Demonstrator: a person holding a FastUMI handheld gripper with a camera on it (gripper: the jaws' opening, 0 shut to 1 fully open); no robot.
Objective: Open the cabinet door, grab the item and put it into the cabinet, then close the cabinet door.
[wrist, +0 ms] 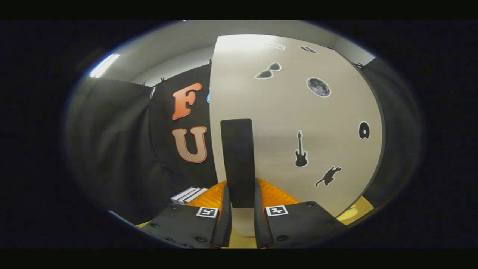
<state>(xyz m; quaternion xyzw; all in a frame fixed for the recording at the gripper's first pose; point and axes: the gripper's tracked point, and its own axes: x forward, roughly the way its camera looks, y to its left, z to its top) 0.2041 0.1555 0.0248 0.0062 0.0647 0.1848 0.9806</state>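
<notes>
My jaws pinch the dark vertical handle (237, 160) of the cabinet door (298, 123), one finger on each side. The pale, sticker-dotted door stands just ahead, above the yellow tabletop (360, 211).

A staged recording booth is shown rather than a lived-in home: black cloth (123, 149) is clipped up as walls to the left and far right under a plain ceiling with a strip light (104, 65). A pale cabinet (291, 123) decorated with stickers (318, 87) is stood on a yellow surface (362, 211).
</notes>
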